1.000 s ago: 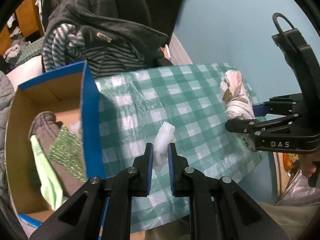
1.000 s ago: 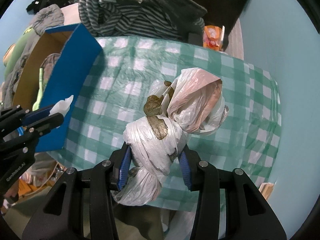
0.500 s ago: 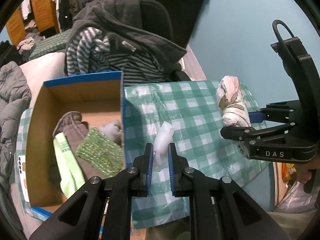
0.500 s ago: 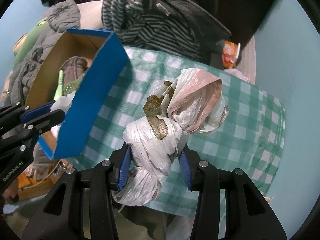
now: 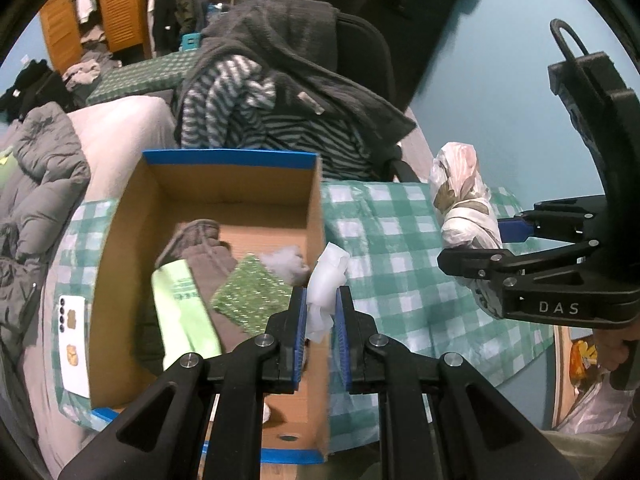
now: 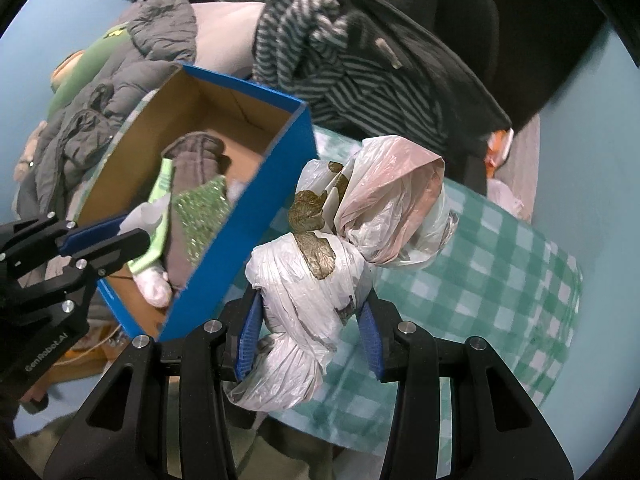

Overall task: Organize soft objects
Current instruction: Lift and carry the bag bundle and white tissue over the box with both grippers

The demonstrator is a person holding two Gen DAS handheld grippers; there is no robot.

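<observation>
A white wad was pinched between the nearly closed fingers of the left gripper, held above the near wall of the box, apparently so it could be dropped among the soft items already inside. A knotted bag bundle was clamped between the wider-set fingers of the right gripper, kept over the checked cloth just beside the box, probably awaiting its turn.

"DAS" is showing in pale letters on the right gripper. "GenRobot.AI" is running along the left gripper.
</observation>
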